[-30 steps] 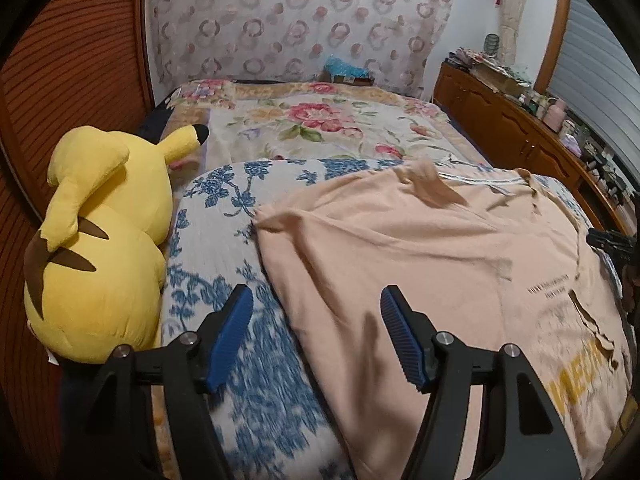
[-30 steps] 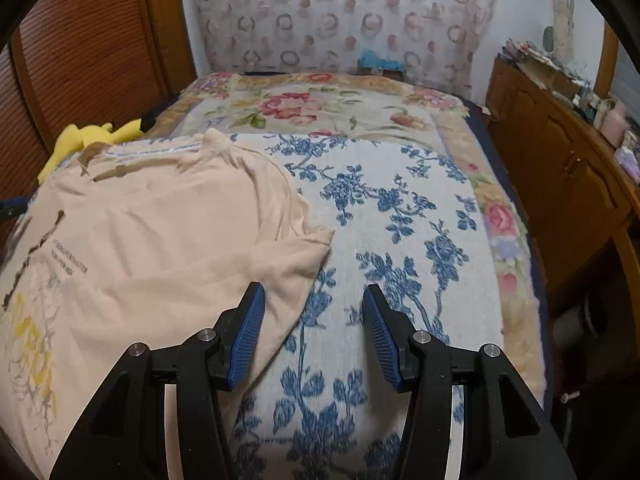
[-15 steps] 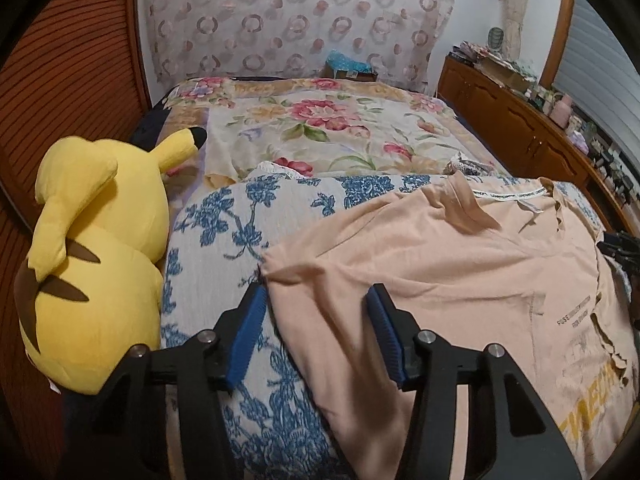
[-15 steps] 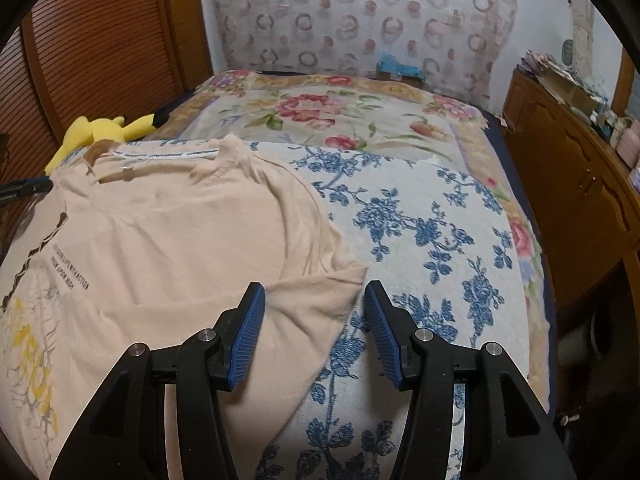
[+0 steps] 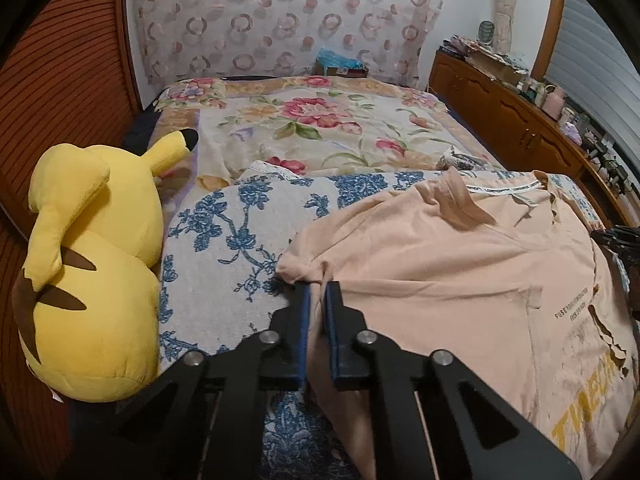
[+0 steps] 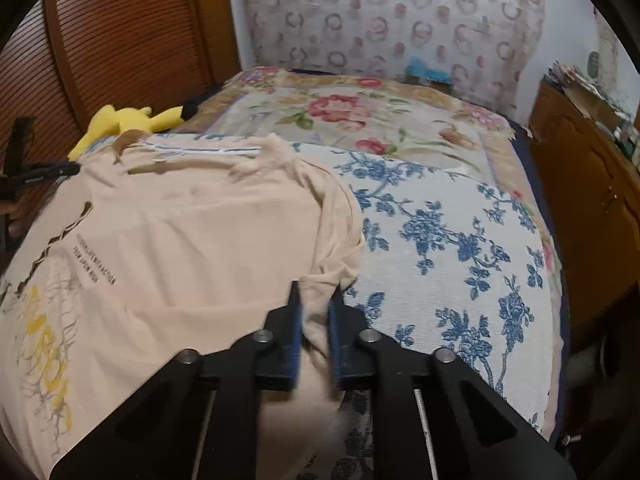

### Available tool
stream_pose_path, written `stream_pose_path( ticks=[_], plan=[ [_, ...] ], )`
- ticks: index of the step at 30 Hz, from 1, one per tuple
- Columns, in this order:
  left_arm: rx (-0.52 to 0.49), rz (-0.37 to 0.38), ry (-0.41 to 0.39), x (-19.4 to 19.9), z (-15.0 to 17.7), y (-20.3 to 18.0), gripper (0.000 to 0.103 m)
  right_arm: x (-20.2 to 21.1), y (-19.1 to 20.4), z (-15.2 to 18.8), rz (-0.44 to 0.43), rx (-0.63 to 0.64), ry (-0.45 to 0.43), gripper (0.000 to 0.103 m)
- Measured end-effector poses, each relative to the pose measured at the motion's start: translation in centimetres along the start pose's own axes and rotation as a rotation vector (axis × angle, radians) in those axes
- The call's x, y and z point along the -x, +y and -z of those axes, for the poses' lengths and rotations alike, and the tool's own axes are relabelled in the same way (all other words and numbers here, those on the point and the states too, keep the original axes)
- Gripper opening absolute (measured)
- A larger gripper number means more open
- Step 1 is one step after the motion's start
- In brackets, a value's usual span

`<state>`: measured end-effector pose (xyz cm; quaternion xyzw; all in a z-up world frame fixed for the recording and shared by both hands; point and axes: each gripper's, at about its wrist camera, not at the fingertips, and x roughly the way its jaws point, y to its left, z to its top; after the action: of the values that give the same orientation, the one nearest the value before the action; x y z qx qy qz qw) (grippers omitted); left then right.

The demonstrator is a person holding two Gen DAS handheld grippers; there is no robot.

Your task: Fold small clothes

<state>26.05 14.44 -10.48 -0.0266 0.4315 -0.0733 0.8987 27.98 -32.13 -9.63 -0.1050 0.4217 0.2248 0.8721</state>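
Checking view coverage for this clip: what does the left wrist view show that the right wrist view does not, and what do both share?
Left wrist only: the left gripper shut on the t-shirt's left sleeve, the whole yellow plush toy, and the cluttered length of the wooden dresser.

Right wrist only: the right gripper shut on the right sleeve, and the louvered wooden door.

Both: the beige t-shirt lying flat with its print up, the blue floral blanket and the patterned curtain.
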Motion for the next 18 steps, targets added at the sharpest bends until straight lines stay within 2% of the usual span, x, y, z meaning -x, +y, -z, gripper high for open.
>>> stream_pose_path(
  ticks=[10,14,18],
  plan=[
    [-0.013,-0.047,-0.088,1.9,-2.6,-0.4,0.004,3.3,-0.6,-2.9,0.121,-0.041,-0.143,0.002],
    [-0.02,-0.052,-0.093,2.3,-2.1,-0.5,0.004,3.1,-0.2,-3.3,0.149,-0.011,-0.124,0.002],
    [-0.021,-0.031,-0.114,3.8,-1.2,-1.1,0.004,2.7,0.0,-2.4,0.14,-0.013,-0.109,0.002]
  ],
)
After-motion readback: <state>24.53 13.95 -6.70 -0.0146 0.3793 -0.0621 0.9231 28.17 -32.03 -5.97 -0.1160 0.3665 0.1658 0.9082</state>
